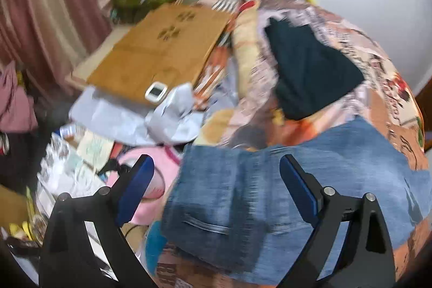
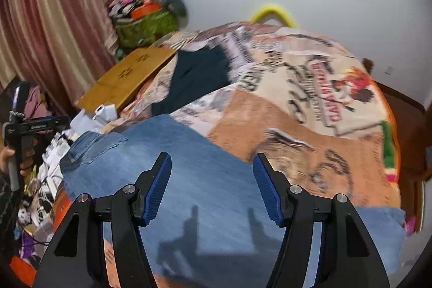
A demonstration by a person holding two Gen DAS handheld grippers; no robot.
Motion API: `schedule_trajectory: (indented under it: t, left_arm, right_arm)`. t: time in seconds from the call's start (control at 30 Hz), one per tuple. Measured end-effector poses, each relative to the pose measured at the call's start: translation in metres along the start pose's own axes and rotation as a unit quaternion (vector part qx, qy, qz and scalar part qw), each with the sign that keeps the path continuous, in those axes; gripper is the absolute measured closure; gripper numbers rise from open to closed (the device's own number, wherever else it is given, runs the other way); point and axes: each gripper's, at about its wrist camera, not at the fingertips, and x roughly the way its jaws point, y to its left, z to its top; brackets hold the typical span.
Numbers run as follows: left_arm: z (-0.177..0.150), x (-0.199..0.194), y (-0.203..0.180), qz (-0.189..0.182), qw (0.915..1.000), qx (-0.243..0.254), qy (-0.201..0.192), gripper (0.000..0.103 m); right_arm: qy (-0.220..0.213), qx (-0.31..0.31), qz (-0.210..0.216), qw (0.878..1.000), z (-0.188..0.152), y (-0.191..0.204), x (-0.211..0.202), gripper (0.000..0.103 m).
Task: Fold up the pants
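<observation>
Blue denim pants (image 1: pixel 243 196) lie flat on a patterned blanket (image 1: pixel 378 77), waist and pocket end toward the left. In the right wrist view the pants (image 2: pixel 205 180) stretch across the blanket (image 2: pixel 310 126). My left gripper (image 1: pixel 216 166) is open and empty, held above the pants' waist end. My right gripper (image 2: pixel 212 161) is open and empty, held above the middle of the pants; its shadow falls on the denim. The left gripper also shows at the far left in the right wrist view (image 2: pixel 24 123), held in a hand.
A dark folded garment (image 1: pixel 310 66) lies further back on the blanket. A wooden lap desk (image 1: pixel 156 50) with a small white device (image 1: pixel 156 91) sits at the left. Clutter of papers, cables and clothes (image 1: pixel 81 158) lines the left edge. Striped curtains (image 2: pixel 48 18) hang behind.
</observation>
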Motion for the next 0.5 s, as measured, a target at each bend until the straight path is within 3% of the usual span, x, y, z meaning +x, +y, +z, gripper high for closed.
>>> schedule_trajectory:
  t: [0.2, 0.27, 0.5]
  left_arm:
    - [-0.004, 0.060, 0.042, -0.006, 0.9965, -0.059, 0.058, 0.009]
    - [-0.006, 0.077, 0.043, -0.012, 0.9950, -0.064, 0.076, 0.016]
    - [-0.012, 0.112, 0.038, -0.063, 0.9897, -0.059, 0.114, 0.061]
  right_arm:
    - [0.035, -0.027, 0.024, 0.999, 0.025, 0.028, 0.054, 0.044]
    - [0.048, -0.030, 0.033, 0.998, 0.030, 0.033, 0.073, 0.044]
    - [0.089, -0.041, 0.071, 0.993, 0.051, 0.051, 0.141, 0.047]
